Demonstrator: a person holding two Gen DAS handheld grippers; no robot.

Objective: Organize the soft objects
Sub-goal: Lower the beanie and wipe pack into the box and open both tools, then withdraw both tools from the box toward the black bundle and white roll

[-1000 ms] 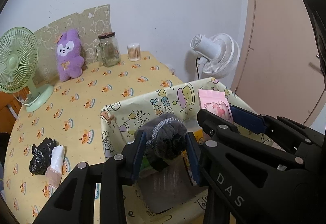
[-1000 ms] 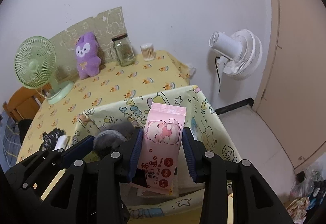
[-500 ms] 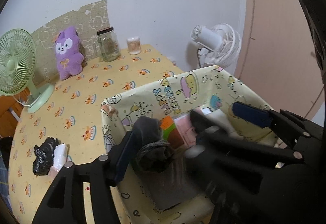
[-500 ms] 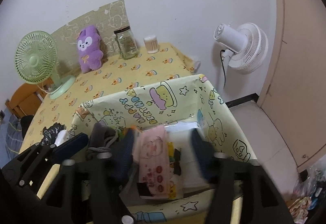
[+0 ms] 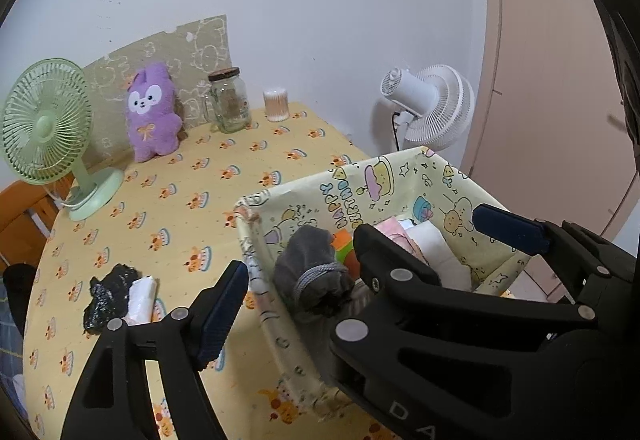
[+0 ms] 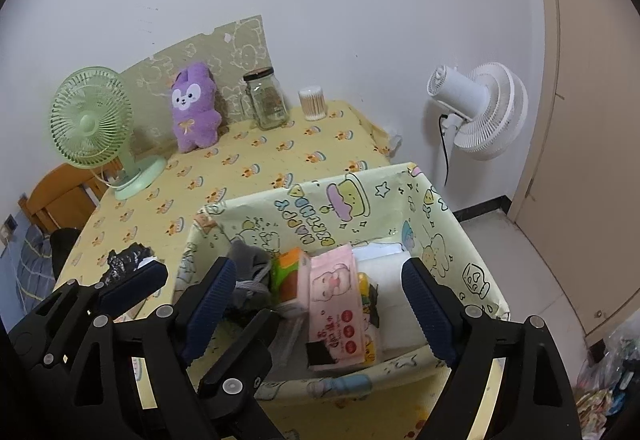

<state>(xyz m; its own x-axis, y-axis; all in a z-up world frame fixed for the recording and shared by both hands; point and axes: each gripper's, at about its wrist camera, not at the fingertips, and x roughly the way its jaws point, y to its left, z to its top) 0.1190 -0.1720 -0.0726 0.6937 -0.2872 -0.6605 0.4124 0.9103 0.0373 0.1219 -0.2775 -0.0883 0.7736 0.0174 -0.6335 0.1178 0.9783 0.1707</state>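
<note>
Both my grippers are spread wide, holding nothing. My left gripper (image 5: 296, 284) hangs over the left edge of the fabric storage bin (image 5: 404, 175); the rolled grey sock (image 5: 316, 280) lies inside the bin at its left end, between my left fingers but not pinched. My right gripper (image 6: 320, 308) sits over the bin, and the pink wipes pack (image 6: 336, 304) lies inside, beside the orange-green pack (image 6: 290, 272) and white tissue packs (image 6: 388, 272). A black bag (image 5: 106, 296) lies on the tablecloth, left of the bin.

sock (image 6: 250, 272) left | wipes (image 6: 338, 304) right (both in bin (image 6: 344, 199))
</note>
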